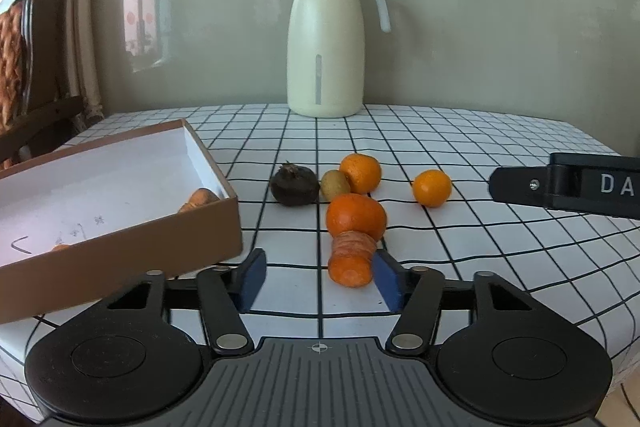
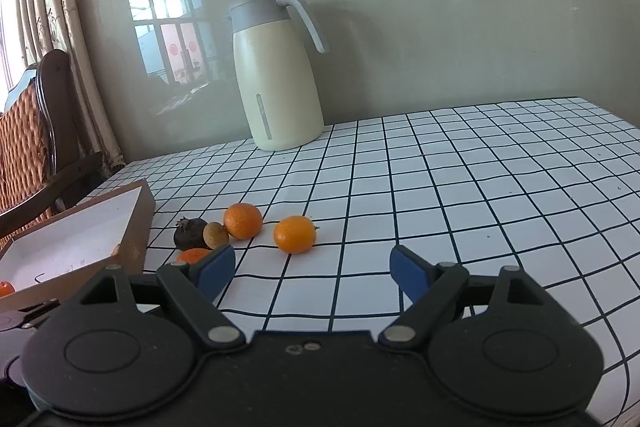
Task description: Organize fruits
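Closing in on carrot piece (image 1: 351, 259): left gripper (image 1: 320, 277) straddles it, right pad touching, left pad clear, no clamp yet. Right gripper (image 2: 312, 269) apart, empty. Next: squeeze, lift into box (image 1: 120, 251).

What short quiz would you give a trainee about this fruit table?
1. True or false: the jug stands upright at the back of the table, by the wall.
2. What lies between the fingers of the left tool? A) a kiwi B) a carrot piece C) a cup
3. How many round orange fruits lie on the tablecloth outside the cardboard box?
Key: 1 true; 2 B; 3 three.
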A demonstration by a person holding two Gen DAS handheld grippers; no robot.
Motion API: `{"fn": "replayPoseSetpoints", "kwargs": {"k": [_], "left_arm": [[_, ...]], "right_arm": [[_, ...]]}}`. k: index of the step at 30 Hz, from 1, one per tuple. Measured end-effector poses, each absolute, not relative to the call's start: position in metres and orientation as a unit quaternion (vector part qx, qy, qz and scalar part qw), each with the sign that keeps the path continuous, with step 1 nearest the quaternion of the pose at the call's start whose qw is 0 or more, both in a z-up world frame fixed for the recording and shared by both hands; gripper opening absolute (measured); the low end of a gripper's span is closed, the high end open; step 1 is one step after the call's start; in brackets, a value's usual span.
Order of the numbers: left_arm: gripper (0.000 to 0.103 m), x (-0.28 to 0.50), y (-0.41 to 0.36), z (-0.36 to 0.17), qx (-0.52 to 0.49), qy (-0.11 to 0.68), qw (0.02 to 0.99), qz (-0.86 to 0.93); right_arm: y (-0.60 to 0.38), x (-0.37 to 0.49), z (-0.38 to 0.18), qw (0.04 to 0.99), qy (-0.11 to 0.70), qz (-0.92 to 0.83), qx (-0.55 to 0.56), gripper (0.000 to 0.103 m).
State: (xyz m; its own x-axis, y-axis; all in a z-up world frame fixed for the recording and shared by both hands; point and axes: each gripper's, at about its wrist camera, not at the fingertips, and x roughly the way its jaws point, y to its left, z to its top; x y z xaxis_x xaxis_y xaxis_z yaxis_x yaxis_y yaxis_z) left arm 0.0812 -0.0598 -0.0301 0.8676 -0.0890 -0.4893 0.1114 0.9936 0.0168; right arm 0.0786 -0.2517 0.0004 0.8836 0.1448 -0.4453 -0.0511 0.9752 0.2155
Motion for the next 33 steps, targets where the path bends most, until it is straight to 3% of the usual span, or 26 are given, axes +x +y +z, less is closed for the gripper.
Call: {"fn": "replayPoseSetpoints", "kwargs": {"k": [6, 11, 33], "left_arm": [[0.055, 0.085, -0.065, -0.034, 0.027, 0.253, 0.966, -0.055], [0.031, 0.086, -0.073, -0.035, 0.033, 0.251, 0.965, -0.067], [0.030, 0.109, -0.064, -0.038, 0.002, 0.249, 0.967, -0.045]], "right_arm": [[-0.250, 0.080, 0.000, 0.965, 0.236, 0.051, 0.098, 0.078], [-0.250, 0.081, -0.001, 0.965, 0.238, 0.052, 0.098, 0.078], [-0.231, 0.119, -0.014, 0.957, 0.267, 0.060, 0.101, 0.065]]}}
